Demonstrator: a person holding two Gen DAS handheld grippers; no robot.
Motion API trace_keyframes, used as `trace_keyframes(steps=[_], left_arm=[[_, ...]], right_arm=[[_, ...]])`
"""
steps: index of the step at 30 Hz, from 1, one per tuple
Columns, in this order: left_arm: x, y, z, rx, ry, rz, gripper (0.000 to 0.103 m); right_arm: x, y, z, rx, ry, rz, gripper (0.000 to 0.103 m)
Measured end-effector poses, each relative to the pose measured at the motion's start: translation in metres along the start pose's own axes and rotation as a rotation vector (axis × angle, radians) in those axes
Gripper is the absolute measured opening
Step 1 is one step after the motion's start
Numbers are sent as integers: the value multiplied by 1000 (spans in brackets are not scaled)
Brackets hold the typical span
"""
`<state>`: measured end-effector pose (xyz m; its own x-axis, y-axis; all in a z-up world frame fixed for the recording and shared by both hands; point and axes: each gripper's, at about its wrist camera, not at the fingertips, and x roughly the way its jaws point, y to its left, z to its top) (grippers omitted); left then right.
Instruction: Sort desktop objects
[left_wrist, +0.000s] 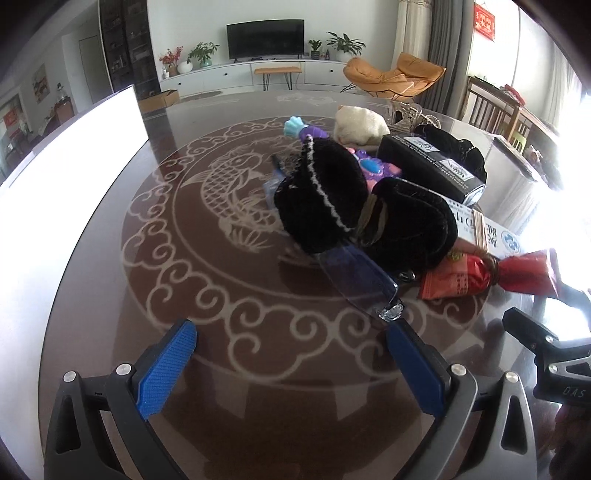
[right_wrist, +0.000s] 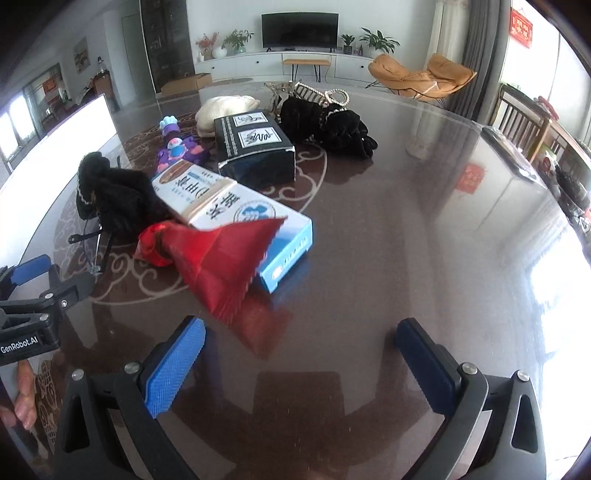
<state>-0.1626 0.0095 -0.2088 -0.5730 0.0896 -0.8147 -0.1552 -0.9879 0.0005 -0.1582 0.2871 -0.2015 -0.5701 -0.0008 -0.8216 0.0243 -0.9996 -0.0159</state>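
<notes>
Glossy brown table (right_wrist: 388, 229) fronts a living-room television (right_wrist: 300, 30).

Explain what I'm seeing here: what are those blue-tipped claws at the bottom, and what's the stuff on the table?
No robot: a person holds two handheld grippers, each carrying a wide-angle camera looking along its blue-padded fingers. One picture comes from the left gripper, the other from the right gripper. Both are open and hold nothing. On the glossy dark patterned table lie a red crinkly snack bag, a white-and-blue carton, a black printed box, black fuzzy hair scrunchies, clear rimless glasses, a purple plastic toy and a cream cloth bundle.
</notes>
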Motion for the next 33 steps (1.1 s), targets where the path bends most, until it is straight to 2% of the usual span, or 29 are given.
trace_keyframes(steps=[7,33], left_arm=[[29,-6,45,59,2,-49,103],[29,-6,47,61,0,-50,103]], right_arm=[[15,2,21,15,-8,-8,103],[15,2,24,16,-7,-8,103]])
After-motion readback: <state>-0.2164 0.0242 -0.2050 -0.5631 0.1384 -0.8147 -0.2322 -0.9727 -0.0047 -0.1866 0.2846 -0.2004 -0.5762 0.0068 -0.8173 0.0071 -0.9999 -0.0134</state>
